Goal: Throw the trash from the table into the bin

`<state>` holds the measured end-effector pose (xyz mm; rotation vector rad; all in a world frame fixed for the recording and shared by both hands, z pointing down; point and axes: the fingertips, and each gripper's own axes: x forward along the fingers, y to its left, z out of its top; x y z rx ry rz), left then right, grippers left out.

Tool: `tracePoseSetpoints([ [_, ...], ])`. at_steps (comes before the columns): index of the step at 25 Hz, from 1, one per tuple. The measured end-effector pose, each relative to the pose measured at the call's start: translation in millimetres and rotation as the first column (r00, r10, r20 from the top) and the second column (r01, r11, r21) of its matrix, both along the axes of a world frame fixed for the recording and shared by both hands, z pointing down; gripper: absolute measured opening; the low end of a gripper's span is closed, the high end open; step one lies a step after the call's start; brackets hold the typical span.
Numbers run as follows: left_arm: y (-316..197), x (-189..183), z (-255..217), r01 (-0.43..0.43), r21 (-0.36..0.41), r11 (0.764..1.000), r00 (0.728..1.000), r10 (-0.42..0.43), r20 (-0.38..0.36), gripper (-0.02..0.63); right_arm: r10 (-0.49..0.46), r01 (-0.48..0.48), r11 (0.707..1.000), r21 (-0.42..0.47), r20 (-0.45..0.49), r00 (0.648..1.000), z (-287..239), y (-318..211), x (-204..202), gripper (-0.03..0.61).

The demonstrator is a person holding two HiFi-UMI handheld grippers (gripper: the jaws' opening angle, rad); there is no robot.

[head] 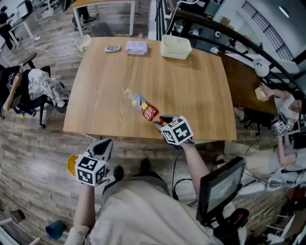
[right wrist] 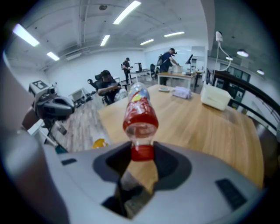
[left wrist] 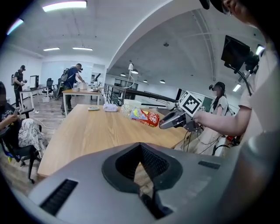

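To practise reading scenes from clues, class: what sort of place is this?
Probably an open-plan office or lab: a large wooden table, another desk across the wooden floor, ceiling strip lights and a monitor.

The bottle [head: 143,107] is by the table's [head: 196,91] near edge, the tub [head: 176,47] at its far edge.

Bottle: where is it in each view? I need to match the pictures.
Head view: bottle just below centre, at the right gripper.
Left gripper view: bottle upper middle.
Right gripper view: bottle centre, cap between the jaws.
Shared landmark: the table.
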<state>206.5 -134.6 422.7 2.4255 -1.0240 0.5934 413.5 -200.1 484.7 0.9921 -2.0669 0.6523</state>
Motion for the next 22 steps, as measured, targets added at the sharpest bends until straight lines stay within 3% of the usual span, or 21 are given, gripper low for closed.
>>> tracePoseSetpoints([
  [4, 11, -48, -3, -0.016, 0.006, 1.0, 1.0, 0.016, -0.023, 0.02, 0.024, -0.024, 1.0, -0.005, 0.003, 1.0, -6, 17, -46, 0.158],
  [12, 26, -111, 3, -0.027, -0.007, 1.0, 0.998, 0.027, -0.052, 0.02, 0.05, -0.051, 0.999, -0.016, -0.046, 0.998, -5, 45, -95, 0.158],
  [19, 31, -124, -2, -0.051, 0.025, 0.998, 0.994, 0.053, -0.092, 0.02, 0.086, -0.087, 0.996, -0.008, -0.087, 0.992, -15, 68, -99, 0.158],
  [22, 32, -117, -2, -0.069, 0.015, 0.998, 0.987, 0.07, -0.141, 0.02, 0.099, -0.099, 0.995, 0.005, -0.115, 0.988, -25, 79, -94, 0.158],
])
